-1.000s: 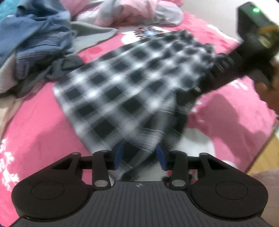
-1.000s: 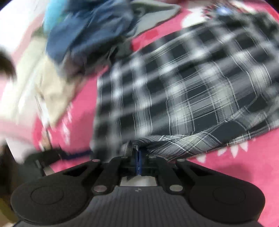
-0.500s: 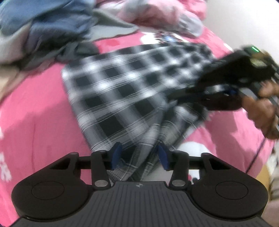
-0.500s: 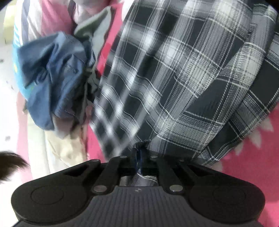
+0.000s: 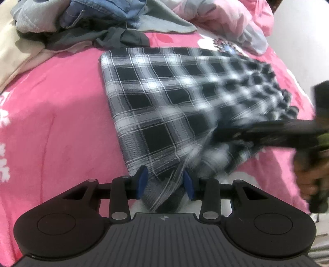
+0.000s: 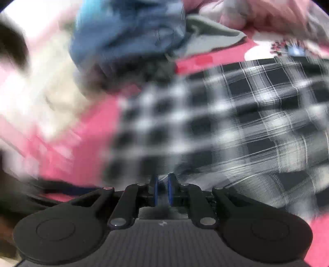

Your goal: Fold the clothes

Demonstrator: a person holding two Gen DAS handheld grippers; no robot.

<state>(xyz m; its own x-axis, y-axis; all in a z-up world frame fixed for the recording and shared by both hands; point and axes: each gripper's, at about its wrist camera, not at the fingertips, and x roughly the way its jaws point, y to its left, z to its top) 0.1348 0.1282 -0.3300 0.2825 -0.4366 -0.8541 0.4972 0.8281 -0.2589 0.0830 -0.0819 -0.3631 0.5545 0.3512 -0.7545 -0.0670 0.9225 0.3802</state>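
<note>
The plaid garment (image 5: 164, 106) has been lowered flatter onto the bed, its near hem bunched between the left claw (image 5: 164, 181), while the right claw (image 6: 162, 190) is nearly together on an edge, for folding.

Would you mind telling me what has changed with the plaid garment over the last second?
The plaid garment has been drawn flatter over the pink bedspread. The right hand-held gripper has swung lower along its edge. Both stay clamped on cloth, the left hand-held gripper on a thicker bunch. The clothes pile is unmoved.
</note>
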